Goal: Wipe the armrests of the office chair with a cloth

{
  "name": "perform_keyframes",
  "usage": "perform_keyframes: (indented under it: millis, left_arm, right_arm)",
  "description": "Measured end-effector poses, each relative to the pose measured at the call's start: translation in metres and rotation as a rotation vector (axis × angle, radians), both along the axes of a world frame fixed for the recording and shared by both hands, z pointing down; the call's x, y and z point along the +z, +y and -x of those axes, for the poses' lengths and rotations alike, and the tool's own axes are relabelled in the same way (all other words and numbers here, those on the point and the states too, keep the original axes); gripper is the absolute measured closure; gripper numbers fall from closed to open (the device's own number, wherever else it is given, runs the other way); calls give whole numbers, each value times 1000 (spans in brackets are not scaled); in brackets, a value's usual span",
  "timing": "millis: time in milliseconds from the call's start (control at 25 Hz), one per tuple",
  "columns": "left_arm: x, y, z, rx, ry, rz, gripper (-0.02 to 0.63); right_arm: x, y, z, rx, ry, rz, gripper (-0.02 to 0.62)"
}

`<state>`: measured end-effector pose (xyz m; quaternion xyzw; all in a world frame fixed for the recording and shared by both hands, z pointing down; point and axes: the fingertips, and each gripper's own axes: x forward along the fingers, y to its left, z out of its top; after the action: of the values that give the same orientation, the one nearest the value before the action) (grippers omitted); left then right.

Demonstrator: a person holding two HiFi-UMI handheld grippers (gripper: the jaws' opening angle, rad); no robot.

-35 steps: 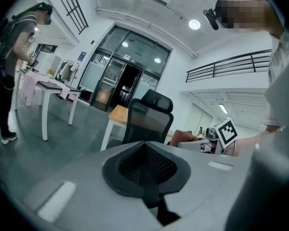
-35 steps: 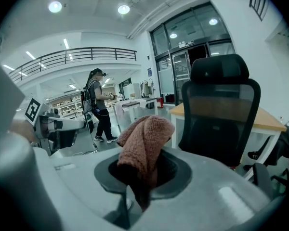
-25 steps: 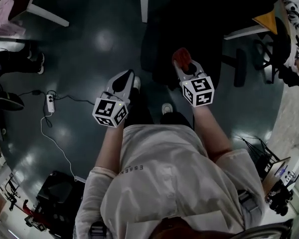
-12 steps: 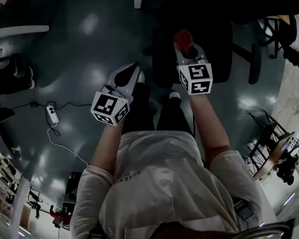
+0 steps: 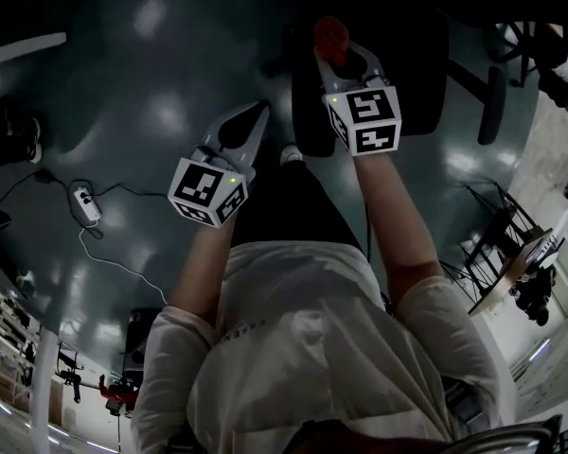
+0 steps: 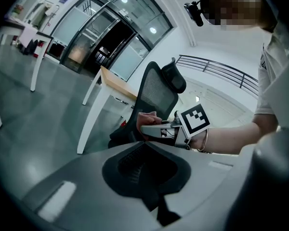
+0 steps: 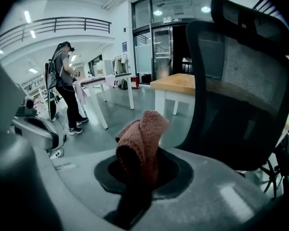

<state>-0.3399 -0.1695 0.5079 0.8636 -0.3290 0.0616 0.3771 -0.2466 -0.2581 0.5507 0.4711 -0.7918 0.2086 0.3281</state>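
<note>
1. Noting the key relation: the office chair (image 7: 241, 105) is standing directly ahead of the right gripper (image 5: 333, 53), its mesh back facing the fingers and filling the right side of the right gripper view.
2. From the head view, a dark elongated pad (image 5: 492, 107) is lying off to the right of that gripper. I am judging it to be an armrest, its long axis running roughly away from the person.
3. The right gripper is the nearer one, so the reach is probably going forward and to the right. The other armrest is not showing in any view.
4. The right fingers are pinching the cloth (image 7: 139, 143) tightly. The reddish-brown knit is bunching into a fold that is poking out past the fingertips, clear of the chair.
5. The left gripper (image 5: 246, 126) is hanging lower and to the left over the glossy floor (image 5: 151, 83), well apart from the chair.
6. Its fingers are sitting closed together with nothing between them.
7. Wiping is not yet under way: the cloth is touching no part of the chair.
</note>
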Motion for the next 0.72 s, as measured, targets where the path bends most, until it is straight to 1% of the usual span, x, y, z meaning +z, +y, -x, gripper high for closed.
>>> perform_keyframes:
  millis: [200, 400, 560, 720]
  left_arm:
    - [8, 10, 6, -23, -18, 15, 589]
    - [12, 27, 4, -42, -21, 19, 589]
    - [8, 42, -1, -59, -22, 9, 589]
    - [-4, 58, -6, -73, -11, -15, 589]
  right_arm:
    - [4, 11, 21, -111, 22, 20, 541]
    - [3, 32, 37, -174, -47, 69, 541]
    - [0, 56, 47, -234, -50, 57, 540]
    - [0, 87, 48, -256, -78, 61, 540]
